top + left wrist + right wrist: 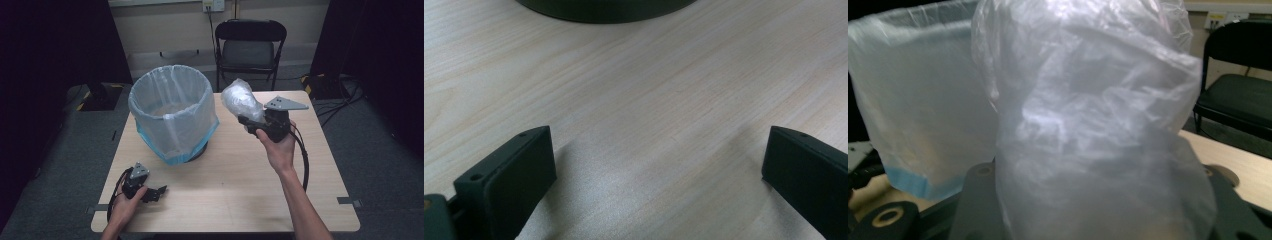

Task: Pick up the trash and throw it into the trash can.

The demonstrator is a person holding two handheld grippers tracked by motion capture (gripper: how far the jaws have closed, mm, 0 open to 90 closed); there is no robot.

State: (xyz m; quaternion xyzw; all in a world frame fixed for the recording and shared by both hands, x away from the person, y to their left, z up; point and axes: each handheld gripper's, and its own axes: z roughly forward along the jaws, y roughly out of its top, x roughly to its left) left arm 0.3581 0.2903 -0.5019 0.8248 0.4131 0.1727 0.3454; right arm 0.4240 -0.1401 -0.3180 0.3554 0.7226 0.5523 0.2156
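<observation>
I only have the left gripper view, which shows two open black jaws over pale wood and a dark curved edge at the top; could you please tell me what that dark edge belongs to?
Observer: It is the base of a bin lined with a translucent bag, standing on the table.
Operator: Thank you. What is the other hand doing?
Observer: The right gripper is raised to the right of the bin, shut on a crumpled clear plastic bag.
Operator: Is that bag over the bin?
Observer: Not in the high view; it sits beside the rim, to the bin's right.
</observation>
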